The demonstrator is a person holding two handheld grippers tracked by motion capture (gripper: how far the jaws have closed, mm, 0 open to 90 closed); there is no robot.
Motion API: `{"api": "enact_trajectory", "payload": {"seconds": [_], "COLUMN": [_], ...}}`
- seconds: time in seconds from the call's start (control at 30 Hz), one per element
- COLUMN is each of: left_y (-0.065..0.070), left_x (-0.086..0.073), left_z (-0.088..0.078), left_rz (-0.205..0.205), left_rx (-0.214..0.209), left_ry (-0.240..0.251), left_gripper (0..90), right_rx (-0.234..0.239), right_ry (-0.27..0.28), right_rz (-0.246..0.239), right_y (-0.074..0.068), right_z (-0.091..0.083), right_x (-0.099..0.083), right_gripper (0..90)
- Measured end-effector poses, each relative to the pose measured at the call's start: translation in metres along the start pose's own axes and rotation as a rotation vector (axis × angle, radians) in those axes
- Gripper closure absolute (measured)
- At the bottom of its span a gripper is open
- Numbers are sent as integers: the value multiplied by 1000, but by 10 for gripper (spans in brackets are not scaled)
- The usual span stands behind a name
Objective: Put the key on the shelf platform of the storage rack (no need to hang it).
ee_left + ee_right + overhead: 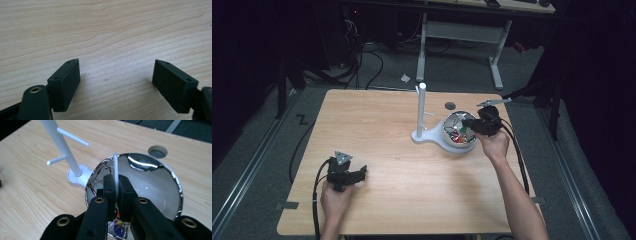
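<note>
The right claw [116, 195] is clamping a thin white strip [116, 170] between its two black jaws, which are standing nearly together with only that strip separating them. The strip is rising straight up from the pinch and ending just above the near rim of a shiny metal bowl [150, 182], so the held piece is sitting right at the claw's tips and over the bowl's inner left side. In the high view the right claw [469, 125] is hanging over the bowl [459, 145], which is resting on the right half of the wooden tabletop [387, 150], touching the base of a white peg stand [421, 112]. Small coloured bits and thin wires [100, 176] are lying inside the bowl below the jaws; what they are cannot be told. The left claw [361, 173] is resting low at the near left of the tabletop, well apart from the bowl, its jaws spread wide with only bare wood [112, 37] between them.
</note>
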State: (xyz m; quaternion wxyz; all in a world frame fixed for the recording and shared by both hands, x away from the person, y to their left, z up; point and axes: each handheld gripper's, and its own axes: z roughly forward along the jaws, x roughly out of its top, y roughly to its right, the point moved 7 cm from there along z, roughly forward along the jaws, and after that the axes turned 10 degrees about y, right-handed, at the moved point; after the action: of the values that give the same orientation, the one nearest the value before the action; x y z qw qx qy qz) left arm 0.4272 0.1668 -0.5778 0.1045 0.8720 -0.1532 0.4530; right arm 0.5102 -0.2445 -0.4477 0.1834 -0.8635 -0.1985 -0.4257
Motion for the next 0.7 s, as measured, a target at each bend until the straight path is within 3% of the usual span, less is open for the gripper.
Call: {"api": "enact_trajectory", "payload": {"seconds": [0.13, 0.37, 0.57, 0.7], "left_y": [0, 0, 0, 0], "left_x": [0, 0, 0, 0], "left_z": [0, 0, 0, 0], "left_rz": [-2, -1, -2, -2], "left_rx": [-2, -1, -1, -1], "left_ry": [0, 0, 0, 0], "left_gripper": [226, 227, 227, 227], "right_rx": [8, 16, -5, -3], "right_ry": [-14, -57, -75, -89], "right_rz": [4, 66, 45, 73], "right_y": [-1, 6, 5, 6], "right_z": [5, 15, 18, 20], "right_x": [-4, -19, -23, -24], "right_gripper": [868, 865, 862, 746]}}
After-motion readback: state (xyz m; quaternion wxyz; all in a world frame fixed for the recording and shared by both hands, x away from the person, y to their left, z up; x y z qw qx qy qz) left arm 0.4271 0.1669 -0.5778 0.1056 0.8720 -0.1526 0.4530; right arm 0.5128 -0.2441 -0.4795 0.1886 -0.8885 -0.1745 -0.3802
